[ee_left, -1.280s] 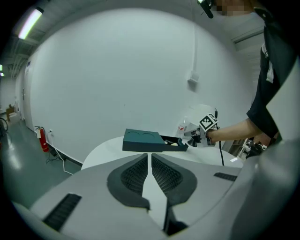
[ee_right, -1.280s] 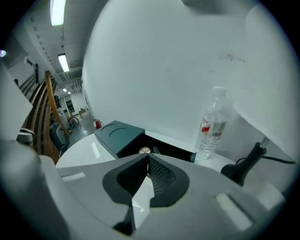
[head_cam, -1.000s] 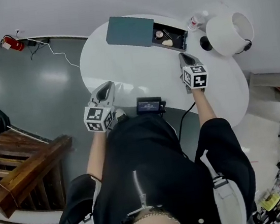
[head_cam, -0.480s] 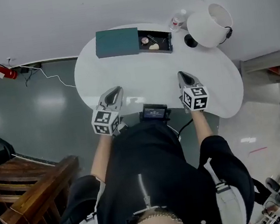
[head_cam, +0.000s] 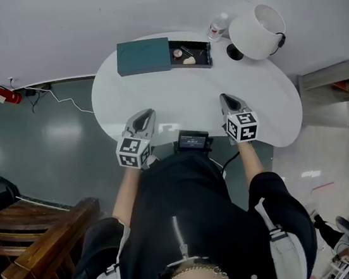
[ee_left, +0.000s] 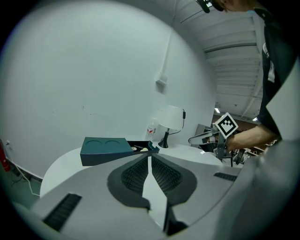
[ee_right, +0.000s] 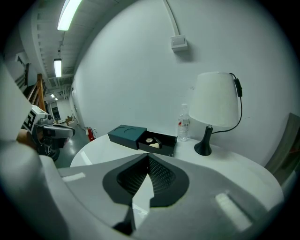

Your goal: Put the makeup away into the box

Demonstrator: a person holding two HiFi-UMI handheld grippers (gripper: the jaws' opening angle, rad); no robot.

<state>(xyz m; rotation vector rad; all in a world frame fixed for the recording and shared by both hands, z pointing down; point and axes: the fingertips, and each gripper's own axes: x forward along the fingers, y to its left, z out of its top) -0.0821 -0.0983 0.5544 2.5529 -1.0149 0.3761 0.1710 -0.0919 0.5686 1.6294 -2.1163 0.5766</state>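
Hovering over the near edge of the white table [head_cam: 175, 94], the left gripper [head_cam: 146, 114] and the right gripper [head_cam: 226, 98] each have their jaws pressed together with nothing between them; the teal box [head_cam: 144, 56] sits at the table's far edge, well apart from both; its drawer [head_cam: 202, 52] is slid out to the right; the makeup [head_cam: 189, 59] lies inside that drawer; a water bottle [head_cam: 216, 27] and a lamp [head_cam: 255, 24] stand near the drawer's right end.
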